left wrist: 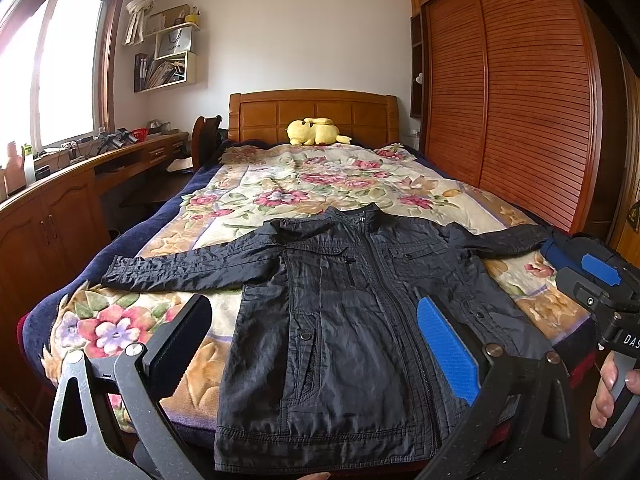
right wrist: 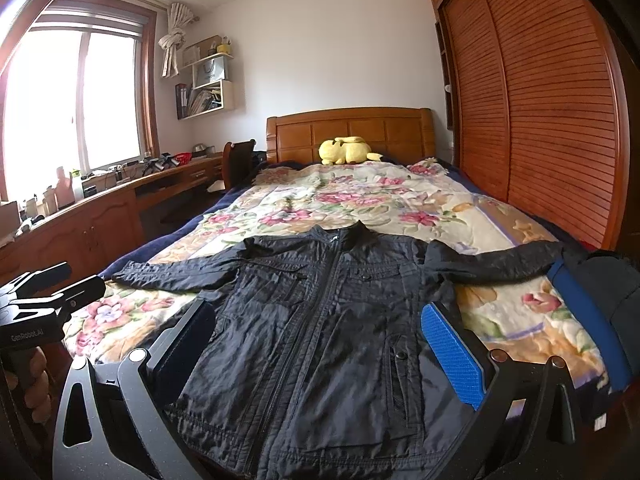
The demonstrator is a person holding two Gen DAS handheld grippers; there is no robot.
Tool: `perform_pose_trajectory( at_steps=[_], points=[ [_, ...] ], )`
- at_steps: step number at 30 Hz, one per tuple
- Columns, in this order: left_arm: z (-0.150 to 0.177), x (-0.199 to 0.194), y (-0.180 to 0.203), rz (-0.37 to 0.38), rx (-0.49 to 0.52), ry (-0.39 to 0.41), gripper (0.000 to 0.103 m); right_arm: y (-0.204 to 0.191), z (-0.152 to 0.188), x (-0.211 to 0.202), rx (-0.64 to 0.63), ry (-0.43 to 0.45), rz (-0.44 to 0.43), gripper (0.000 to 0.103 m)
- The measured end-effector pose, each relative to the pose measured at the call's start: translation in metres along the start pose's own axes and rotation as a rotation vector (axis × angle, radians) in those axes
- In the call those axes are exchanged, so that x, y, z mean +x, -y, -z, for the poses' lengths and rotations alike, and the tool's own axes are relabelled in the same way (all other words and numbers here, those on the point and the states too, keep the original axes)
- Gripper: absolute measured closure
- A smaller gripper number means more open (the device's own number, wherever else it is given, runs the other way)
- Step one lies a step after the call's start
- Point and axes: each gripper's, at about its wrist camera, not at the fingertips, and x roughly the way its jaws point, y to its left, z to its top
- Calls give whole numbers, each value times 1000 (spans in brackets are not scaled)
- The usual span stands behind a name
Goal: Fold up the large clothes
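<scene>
A dark navy zip-up jacket lies flat, front up, at the foot of the bed, both sleeves spread out sideways; it also shows in the right wrist view. My left gripper hovers over the jacket's lower front, jaws wide open and empty. My right gripper hovers over the lower front too, jaws wide open and empty. Its body shows at the right edge of the left wrist view. The left gripper's body shows at the left edge of the right wrist view.
The bed carries a floral blanket with a yellow plush toy by the wooden headboard. A slatted wooden wardrobe runs along the right. A desk with cabinets stands under the window at left. Dark clothing with blue lies beside the jacket's right sleeve.
</scene>
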Motion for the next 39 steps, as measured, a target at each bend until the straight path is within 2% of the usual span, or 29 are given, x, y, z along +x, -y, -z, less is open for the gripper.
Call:
perform_pose_trajectory(
  at_steps=[39],
  points=[
    [5,1,-5,-3,-2,9,0,-5,-1,-1,6,-1,-8,0]
  ],
)
